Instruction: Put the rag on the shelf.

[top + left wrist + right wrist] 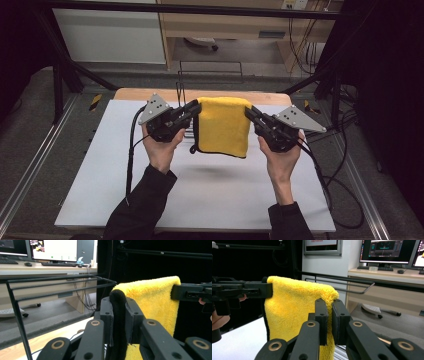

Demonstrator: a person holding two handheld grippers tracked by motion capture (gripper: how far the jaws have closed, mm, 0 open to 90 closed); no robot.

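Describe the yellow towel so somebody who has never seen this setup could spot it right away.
Start at the white table and look above its far middle, between the two hands. The yellow towel hangs there folded, its top corners pinched by the left gripper and right gripper, in front of a thin black wire rack. It is the one bright, fluffy thing among black and grey hardware.

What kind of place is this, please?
Probably a lab or office workroom: computer monitors and a keyboard stand on desks, and a black metal frame surrounds the white table.
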